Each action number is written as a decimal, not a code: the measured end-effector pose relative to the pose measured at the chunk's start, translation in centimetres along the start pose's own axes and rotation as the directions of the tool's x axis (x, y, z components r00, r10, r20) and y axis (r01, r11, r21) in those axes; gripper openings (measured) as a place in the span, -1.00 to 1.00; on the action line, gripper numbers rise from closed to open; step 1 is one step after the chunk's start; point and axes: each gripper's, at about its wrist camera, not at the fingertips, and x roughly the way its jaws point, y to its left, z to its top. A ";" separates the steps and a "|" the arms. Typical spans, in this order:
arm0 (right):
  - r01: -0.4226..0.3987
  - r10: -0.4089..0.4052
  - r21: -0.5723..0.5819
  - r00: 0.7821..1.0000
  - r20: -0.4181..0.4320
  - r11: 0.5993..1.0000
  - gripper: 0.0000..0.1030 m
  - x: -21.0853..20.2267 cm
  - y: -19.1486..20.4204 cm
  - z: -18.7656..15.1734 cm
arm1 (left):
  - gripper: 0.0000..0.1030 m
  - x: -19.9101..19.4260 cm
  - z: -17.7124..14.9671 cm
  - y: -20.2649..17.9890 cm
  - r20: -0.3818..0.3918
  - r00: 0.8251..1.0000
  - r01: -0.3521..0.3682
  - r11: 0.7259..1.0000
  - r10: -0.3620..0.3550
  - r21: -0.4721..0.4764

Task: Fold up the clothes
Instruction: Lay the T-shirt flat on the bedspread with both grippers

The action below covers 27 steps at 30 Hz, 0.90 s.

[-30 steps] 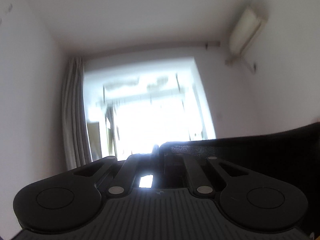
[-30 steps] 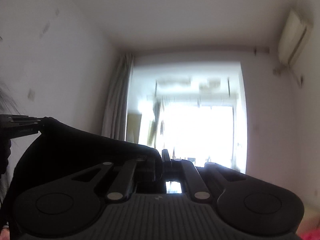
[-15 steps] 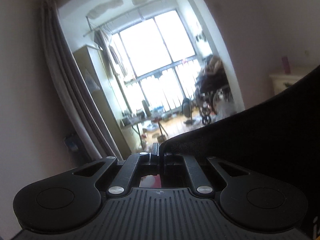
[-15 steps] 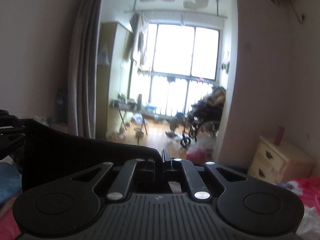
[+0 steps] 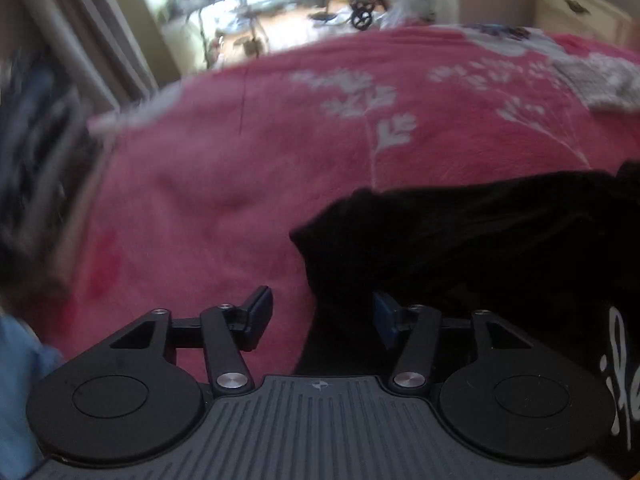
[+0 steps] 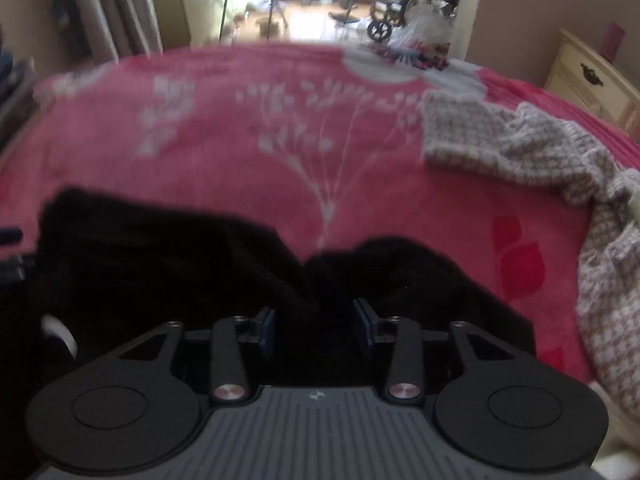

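Note:
A black garment (image 5: pixel 480 236) lies crumpled on a pink flowered blanket (image 5: pixel 240 184). My left gripper (image 5: pixel 322 312) is open just above the blanket, its right finger against the garment's left edge. In the right wrist view the same black garment (image 6: pixel 160 256) lies bunched under my right gripper (image 6: pixel 316 318), which is open with dark cloth lying loose between its fingers. White lettering (image 5: pixel 618 376) shows on the garment at the far right of the left wrist view.
A grey-and-white knitted garment (image 6: pixel 520 152) lies on the blanket (image 6: pixel 240 128) to the right. A cream nightstand (image 6: pixel 592 76) stands at the far right. Curtains (image 6: pixel 116 8), a wheelchair (image 6: pixel 404 4) and clutter lie beyond the bed. Blue cloth (image 5: pixel 16 380) shows at the left.
Both grippers swung down from facing the ceiling and window to facing the bed. Both were shut on the raised black garment; both are now open and the garment lies on the blanket.

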 end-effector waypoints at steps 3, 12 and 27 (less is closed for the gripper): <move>-0.013 0.016 -0.042 0.998 0.056 0.999 0.20 -2.5 -0.3 -0.3 | 0.34 -2.1 1.5 2.9 0.027 0.995 0.096 0.986 -0.093 -0.140; -0.249 0.209 0.141 0.945 0.253 0.958 0.42 -11.9 -6.2 0.5 | 0.47 -13.4 -0.9 15.2 0.219 0.958 0.261 0.887 -0.187 -0.381; -0.429 0.465 0.336 0.885 -0.030 0.838 0.41 -20.8 -4.9 -15.5 | 0.40 -21.1 -21.1 14.6 -0.092 0.916 0.362 0.905 -0.390 -0.223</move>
